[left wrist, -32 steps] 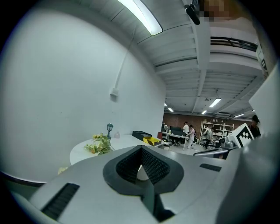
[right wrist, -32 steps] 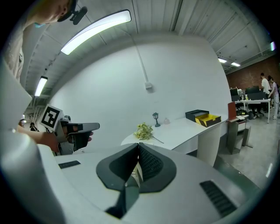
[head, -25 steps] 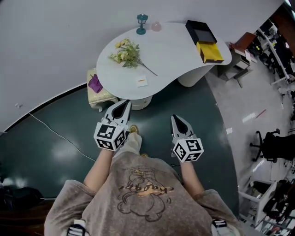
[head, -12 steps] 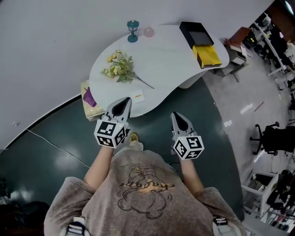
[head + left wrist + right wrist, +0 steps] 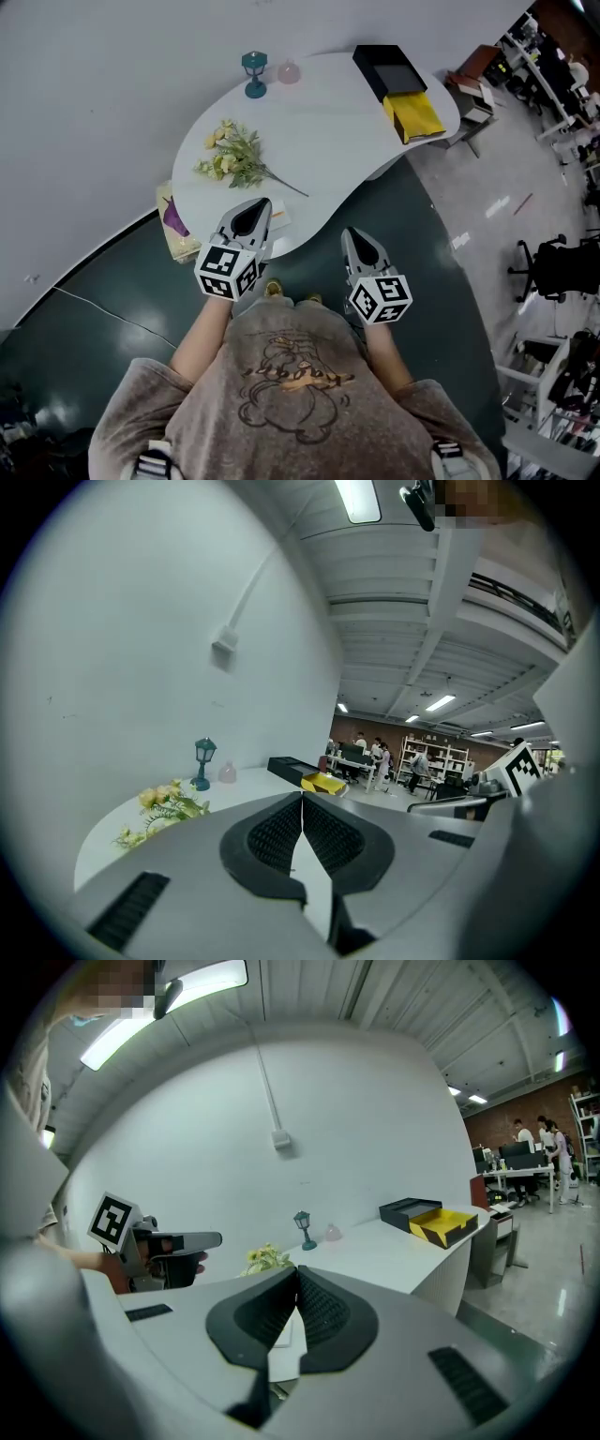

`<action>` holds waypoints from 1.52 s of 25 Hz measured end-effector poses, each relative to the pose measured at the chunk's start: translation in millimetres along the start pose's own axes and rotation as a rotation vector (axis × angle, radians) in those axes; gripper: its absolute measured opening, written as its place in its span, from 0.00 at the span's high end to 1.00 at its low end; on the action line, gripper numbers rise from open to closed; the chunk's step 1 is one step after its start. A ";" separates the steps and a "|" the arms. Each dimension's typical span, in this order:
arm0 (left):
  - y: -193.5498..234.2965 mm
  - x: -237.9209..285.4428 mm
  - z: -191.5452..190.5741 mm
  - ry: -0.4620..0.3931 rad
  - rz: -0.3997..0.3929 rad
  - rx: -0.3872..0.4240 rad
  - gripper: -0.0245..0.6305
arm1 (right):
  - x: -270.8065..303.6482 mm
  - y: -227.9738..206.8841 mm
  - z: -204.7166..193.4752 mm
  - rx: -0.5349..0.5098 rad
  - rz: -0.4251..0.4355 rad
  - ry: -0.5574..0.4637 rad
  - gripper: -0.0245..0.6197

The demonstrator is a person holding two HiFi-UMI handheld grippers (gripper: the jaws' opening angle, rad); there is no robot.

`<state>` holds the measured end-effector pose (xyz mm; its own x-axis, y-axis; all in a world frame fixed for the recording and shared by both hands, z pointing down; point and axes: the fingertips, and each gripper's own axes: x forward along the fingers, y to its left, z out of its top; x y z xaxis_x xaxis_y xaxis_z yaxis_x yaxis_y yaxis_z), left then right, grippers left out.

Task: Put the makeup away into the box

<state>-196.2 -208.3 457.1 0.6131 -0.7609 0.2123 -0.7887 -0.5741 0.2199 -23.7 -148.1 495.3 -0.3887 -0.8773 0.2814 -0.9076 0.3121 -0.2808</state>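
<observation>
The box (image 5: 387, 67) is black, with a yellow tray (image 5: 413, 114) open beside it, at the far right end of the white curved table (image 5: 337, 122). The right gripper view shows the box (image 5: 412, 1211) far ahead to the right. A small white card-like item with an orange mark (image 5: 279, 217) lies at the table's near edge, partly hidden by my left gripper (image 5: 251, 214). My left gripper (image 5: 302, 799) is shut and empty, its tip over the table's near edge. My right gripper (image 5: 356, 239) (image 5: 296, 1274) is also shut and empty, just short of the table.
Yellow flowers (image 5: 232, 159) lie on the table's left part. A teal lamp (image 5: 253, 73) and a small pink bottle (image 5: 288, 71) stand at the back. A beige stool with a purple thing (image 5: 173, 220) stands left of the table, an office chair (image 5: 562, 272) far right.
Both grippers and the person have moved forward to the table. The left gripper's tip now covers part of the small white item.
</observation>
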 end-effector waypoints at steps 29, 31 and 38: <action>-10.0 58.2 -38.4 0.241 -0.052 0.034 0.42 | 15.5 -63.0 21.7 -0.003 0.027 -0.009 0.96; -11.1 62.1 -48.2 0.294 -0.086 0.083 0.42 | 15.4 -63.6 20.9 -0.002 0.028 -0.010 0.96; -7.9 80.0 -99.3 0.518 -0.189 0.273 0.42 | 10.7 -67.9 14.0 0.007 0.022 0.000 0.96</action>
<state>-136.5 -234.6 567.0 0.6315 -0.4319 0.6440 -0.6053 -0.7936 0.0613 36.0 -183.8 504.5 -0.4085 -0.8704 0.2748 -0.8977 0.3287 -0.2934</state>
